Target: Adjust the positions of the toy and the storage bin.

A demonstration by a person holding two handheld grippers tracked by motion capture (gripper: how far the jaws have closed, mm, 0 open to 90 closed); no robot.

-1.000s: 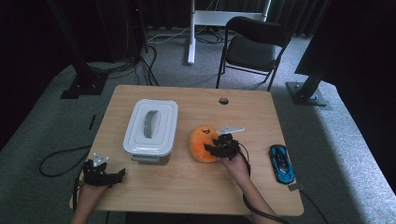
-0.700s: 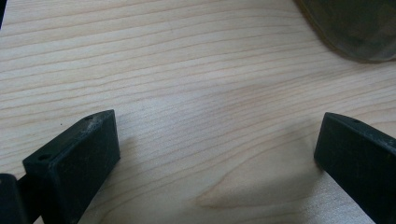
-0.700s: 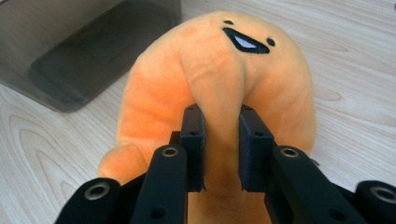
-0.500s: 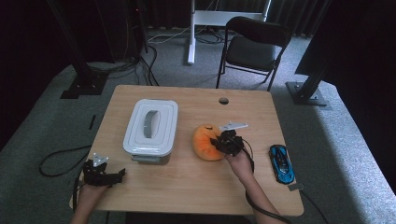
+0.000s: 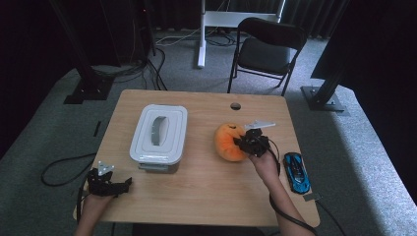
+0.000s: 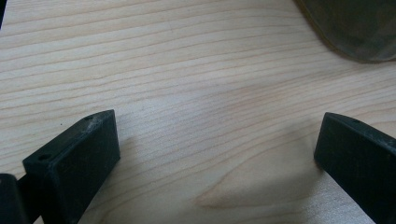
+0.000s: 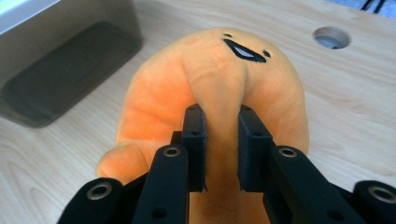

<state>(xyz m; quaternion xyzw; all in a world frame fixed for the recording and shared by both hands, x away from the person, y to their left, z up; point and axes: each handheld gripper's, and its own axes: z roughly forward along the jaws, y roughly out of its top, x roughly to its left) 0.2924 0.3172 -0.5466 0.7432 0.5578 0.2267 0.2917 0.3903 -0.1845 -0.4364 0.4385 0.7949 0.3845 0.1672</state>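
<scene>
The orange plush toy point(image 7: 219, 88) is pinched in a fold by the right gripper point(image 7: 222, 140), whose jaws have just been closing on it, right of the lidded white container point(image 5: 158, 132). The left gripper point(image 5: 120, 186) is held spread wide, nothing between, near the container's front-left corner.

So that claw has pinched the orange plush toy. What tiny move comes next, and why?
Probably lift it a little higher. The right claw is shut on a fold of the orange plush toy, and the lidded white box beside it looks closed, so the toy cannot go in yet.
</scene>
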